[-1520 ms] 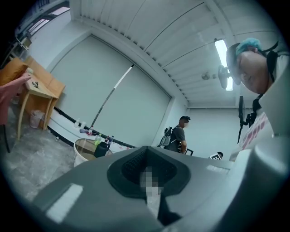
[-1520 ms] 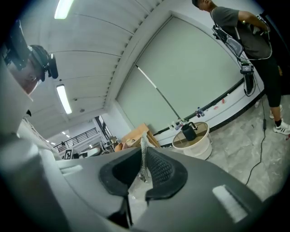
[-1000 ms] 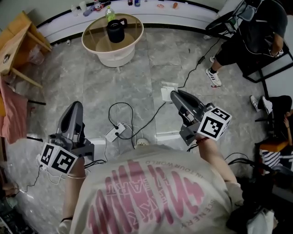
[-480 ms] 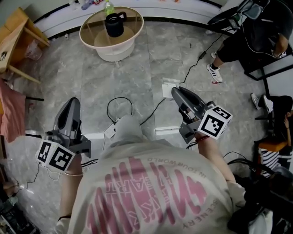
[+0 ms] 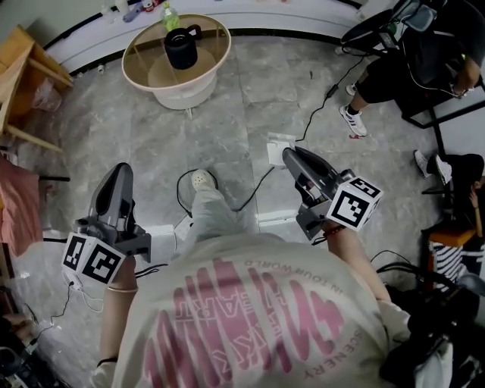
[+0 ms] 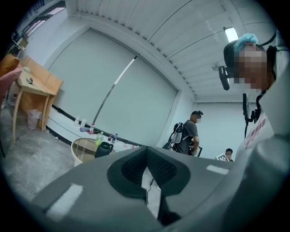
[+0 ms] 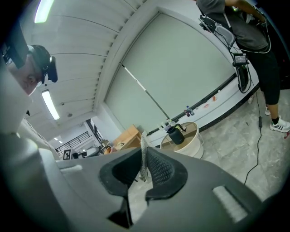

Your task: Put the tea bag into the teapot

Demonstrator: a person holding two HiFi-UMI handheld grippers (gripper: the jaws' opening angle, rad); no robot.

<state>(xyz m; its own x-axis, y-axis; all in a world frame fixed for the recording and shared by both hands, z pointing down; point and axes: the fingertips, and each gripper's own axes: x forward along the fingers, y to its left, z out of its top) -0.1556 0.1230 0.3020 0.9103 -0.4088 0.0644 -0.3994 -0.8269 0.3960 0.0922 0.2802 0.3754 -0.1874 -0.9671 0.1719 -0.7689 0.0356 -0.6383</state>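
While the right hand-held gripper (image 5: 291,156) is clamped on the thin whitish tea bag (image 7: 143,159), which stands edge-on between its pads and pokes up past their tips, the left hand-held gripper (image 5: 120,173) has its jaws together with nothing between them. The black teapot (image 5: 180,48) stands on the round bench (image 5: 136,72) at eleven o'clock in the head view, well apart from both grippers, with a green bottle (image 5: 170,17) just beside it toward twelve o'clock. Both grippers hang over the grey stone floor (image 5: 227,114), the left at eight o'clock and the right at three o'clock, and a white shoe (image 5: 203,179) shows between them.
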